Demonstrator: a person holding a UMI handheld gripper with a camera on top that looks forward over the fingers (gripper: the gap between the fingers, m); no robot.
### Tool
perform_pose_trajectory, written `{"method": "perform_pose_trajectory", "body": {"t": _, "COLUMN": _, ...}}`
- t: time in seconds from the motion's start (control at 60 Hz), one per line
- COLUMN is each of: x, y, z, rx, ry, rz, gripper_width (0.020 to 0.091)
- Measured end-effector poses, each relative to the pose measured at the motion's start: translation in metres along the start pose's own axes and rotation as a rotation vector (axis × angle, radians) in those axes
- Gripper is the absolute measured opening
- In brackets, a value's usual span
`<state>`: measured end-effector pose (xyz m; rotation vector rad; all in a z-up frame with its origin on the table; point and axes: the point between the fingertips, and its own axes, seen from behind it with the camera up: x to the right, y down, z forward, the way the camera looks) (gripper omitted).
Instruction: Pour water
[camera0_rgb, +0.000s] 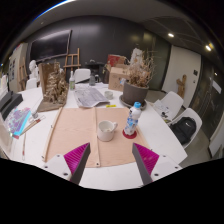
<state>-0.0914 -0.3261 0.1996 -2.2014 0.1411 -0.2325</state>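
On the bench (160, 130), just beyond the tool (110, 162), stood bottle (131, 120) beside cup (106, 129). Tool spread wide, holding nothing. Bottle looked light, thin-walled, prob slippery; grip mid-body.

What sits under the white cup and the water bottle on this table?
The white cup and the water bottle stand on a tan mat laid over the white table, ahead of the open gripper. The tabletop beneath the mat is covered.

Cup (106, 129) left of bottle (131, 120), both on table (160, 130).
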Motion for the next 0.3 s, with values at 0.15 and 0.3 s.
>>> {"method": "perform_pose_trajectory", "body": {"t": 0.15, "x": -0.006, "y": 0.008, "z": -0.007, "rx": -0.023, "ry": 0.015, "rz": -0.014, "gripper_width": 0.0855}}
{"method": "perform_pose_trajectory", "body": {"t": 0.3, "x": -0.017, "y": 0.011, "z": -0.009, "rx": -0.027, "ry": 0.006, "rz": -0.024, "gripper_width": 0.0855}}
